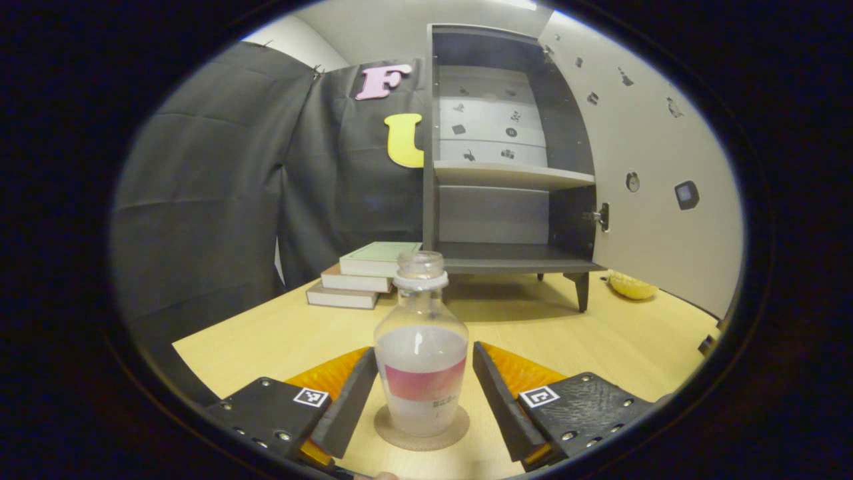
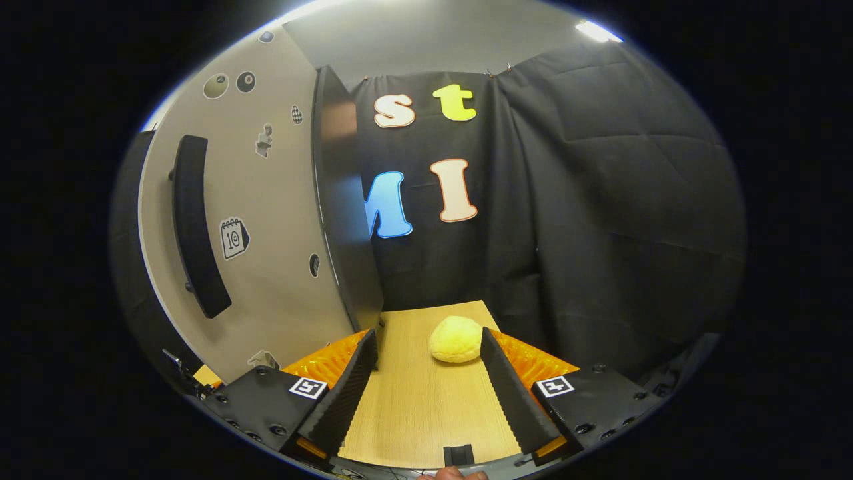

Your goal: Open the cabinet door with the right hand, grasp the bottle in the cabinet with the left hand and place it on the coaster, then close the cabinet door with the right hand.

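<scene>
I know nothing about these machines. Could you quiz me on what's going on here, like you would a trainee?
1. True or false: the bottle stands upright on the coaster.
2. The left tongs are: A) clamped on the bottle, B) open with a finger each side of it, C) inside the cabinet.
3. Fill in: the cabinet door is ____.

Key
1. True.
2. B: gaps show between the bottle and both fingers.
3. Open; the shelves look bare, and the right tongs are open beside the door's handle, with a yellow sponge-like lump ahead.
</scene>
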Demonstrator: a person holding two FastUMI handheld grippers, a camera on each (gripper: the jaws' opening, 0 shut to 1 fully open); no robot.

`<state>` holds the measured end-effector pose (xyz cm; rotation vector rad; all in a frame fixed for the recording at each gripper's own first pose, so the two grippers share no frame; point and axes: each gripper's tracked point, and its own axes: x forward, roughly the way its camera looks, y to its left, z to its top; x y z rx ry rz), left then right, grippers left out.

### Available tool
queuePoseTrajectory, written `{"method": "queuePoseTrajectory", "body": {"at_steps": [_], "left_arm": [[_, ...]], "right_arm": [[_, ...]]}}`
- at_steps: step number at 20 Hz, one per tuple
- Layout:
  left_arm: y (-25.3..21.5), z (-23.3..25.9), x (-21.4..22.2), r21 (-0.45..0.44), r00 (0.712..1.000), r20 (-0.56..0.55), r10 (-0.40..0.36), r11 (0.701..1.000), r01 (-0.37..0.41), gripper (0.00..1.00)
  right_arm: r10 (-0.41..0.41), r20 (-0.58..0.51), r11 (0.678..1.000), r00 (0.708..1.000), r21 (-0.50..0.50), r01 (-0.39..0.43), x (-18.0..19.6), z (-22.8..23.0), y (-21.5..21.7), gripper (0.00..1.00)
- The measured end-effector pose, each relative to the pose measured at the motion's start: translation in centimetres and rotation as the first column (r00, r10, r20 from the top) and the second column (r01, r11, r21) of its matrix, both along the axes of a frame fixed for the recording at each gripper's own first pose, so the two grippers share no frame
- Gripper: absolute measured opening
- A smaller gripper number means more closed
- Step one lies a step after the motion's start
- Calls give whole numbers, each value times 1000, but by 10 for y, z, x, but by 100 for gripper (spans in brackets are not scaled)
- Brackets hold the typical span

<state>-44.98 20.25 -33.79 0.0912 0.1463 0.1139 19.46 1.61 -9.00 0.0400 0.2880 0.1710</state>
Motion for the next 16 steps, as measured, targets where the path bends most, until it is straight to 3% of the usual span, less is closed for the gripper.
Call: {"method": "queuePoseTrajectory", "body": {"at_steps": [10,16], "left_arm": [[-15,98,-15,-73,993,117,-15,997,24,88],[-18,171,-38,-64,995,83,47,997,-41,86]], "right_arm": [[42,16,999,999,20,-43,3,14,14,98],[88,49,995,995,43,-90,8,43,22,98]]}}
